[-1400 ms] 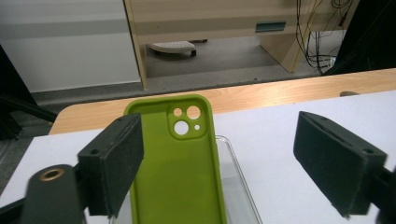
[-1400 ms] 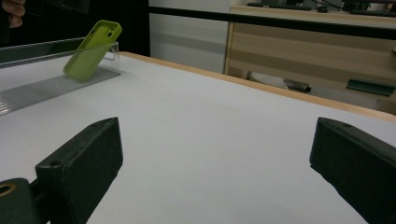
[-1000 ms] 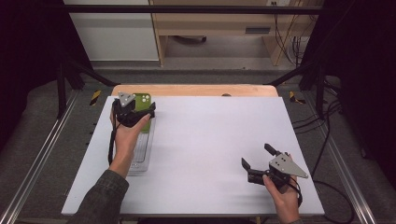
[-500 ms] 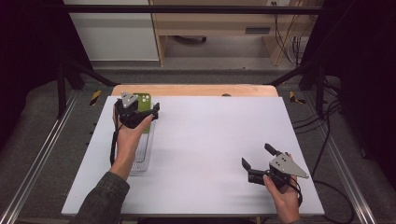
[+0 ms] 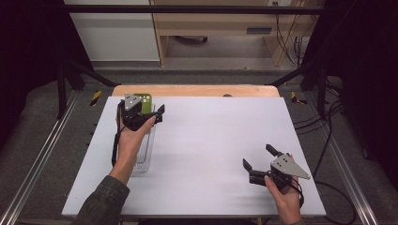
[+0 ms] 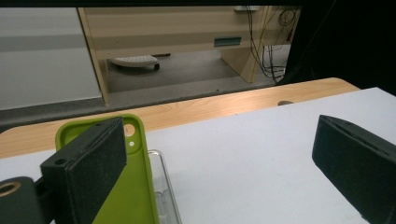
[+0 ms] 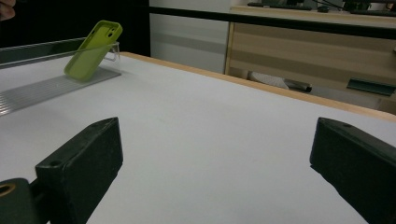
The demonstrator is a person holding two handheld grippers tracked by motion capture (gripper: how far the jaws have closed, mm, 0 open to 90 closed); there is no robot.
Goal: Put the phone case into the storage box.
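Green phone case (image 5: pixel 143 102) propped tilted on clear plastic stand (image 5: pixel 143 157), far-left of white bench (image 5: pixel 216 140) | left tongs (image 5: pixel 155 115) over case, jaws spread wide, left jaw just before case, nothing gripped | right tongs (image 5: pixel 258 161) near right bench front, well apart from case, jaws spread wide, empty

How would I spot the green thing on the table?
Look to the far left corner of the white table. There a lime-green rubbery phone case leans tilted in a clear plastic rack, by the left gripper. Nothing else there is green.
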